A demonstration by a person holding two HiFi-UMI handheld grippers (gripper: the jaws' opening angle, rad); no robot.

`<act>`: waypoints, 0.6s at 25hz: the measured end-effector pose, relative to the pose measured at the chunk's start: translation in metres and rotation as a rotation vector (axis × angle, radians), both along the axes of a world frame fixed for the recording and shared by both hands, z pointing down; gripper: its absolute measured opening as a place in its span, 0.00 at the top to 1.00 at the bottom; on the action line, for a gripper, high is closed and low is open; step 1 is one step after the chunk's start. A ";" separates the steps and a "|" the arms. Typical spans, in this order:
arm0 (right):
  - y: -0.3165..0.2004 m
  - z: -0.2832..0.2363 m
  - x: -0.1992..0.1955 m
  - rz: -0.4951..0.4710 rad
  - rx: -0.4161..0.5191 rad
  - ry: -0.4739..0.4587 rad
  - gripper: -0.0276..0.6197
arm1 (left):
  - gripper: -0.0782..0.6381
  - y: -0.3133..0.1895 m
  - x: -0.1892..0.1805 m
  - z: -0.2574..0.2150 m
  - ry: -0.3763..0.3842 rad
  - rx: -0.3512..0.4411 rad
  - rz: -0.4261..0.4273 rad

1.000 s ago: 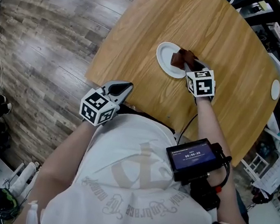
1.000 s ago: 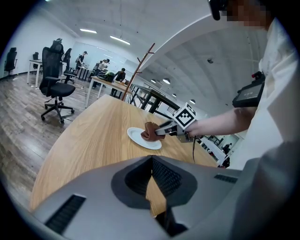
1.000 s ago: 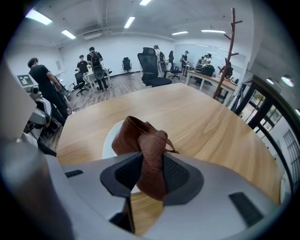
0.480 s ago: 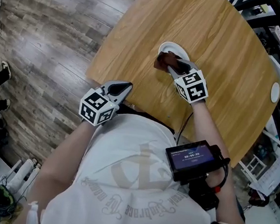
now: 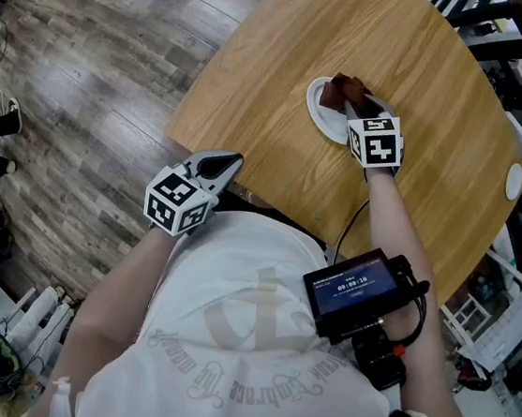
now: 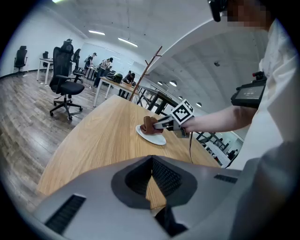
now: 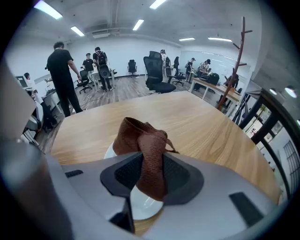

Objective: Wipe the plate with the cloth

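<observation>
Cloth point(image 5: 339, 92), brown and bunched, sits pinched between the jaws of the right gripper point(image 5: 354, 106). Its free end rests on the white plate point(image 5: 320, 116), which lies near the middle of the wooden bench point(image 5: 422, 53). The left gripper point(image 5: 221, 164) hangs over the bench's near edge, well apart from the plate, its jaws closed together with nothing between them.

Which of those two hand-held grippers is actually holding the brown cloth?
The right hand-held gripper, over the white plate: its jaws pinch the cloth. The left hand-held gripper is shut and empty.
</observation>
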State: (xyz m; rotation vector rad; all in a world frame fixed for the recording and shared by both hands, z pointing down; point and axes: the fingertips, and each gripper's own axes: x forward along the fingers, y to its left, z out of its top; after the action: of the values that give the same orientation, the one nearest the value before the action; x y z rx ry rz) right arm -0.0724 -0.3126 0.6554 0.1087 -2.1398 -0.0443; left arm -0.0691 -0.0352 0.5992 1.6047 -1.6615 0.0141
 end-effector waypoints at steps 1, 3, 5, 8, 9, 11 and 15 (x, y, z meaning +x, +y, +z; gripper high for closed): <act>0.001 -0.001 -0.002 -0.001 -0.001 -0.002 0.75 | 0.88 0.000 0.000 0.000 0.001 0.000 -0.001; 0.010 -0.001 -0.006 -0.024 -0.019 -0.004 0.76 | 0.88 -0.001 0.000 0.000 0.002 0.002 0.000; 0.029 0.000 -0.010 -0.078 -0.068 -0.013 0.75 | 0.88 -0.003 -0.001 0.000 0.004 0.006 0.000; 0.063 0.000 -0.014 -0.198 -0.139 -0.025 0.75 | 0.88 -0.005 -0.001 0.000 0.004 0.011 0.002; 0.070 0.000 -0.015 -0.230 -0.145 -0.025 0.75 | 0.88 -0.005 -0.001 0.000 0.003 0.011 0.003; 0.072 0.000 -0.019 -0.256 -0.140 -0.023 0.75 | 0.88 -0.005 -0.001 -0.002 0.001 0.010 0.003; 0.054 -0.003 -0.034 -0.208 -0.074 -0.032 0.75 | 0.88 0.003 -0.004 -0.003 0.000 0.001 -0.014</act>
State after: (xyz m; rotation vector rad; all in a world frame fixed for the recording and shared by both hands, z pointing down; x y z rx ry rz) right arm -0.1061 -0.2582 0.6520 -0.1581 -2.1744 -0.0856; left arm -0.0732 -0.0323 0.5958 1.5940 -1.6726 0.0060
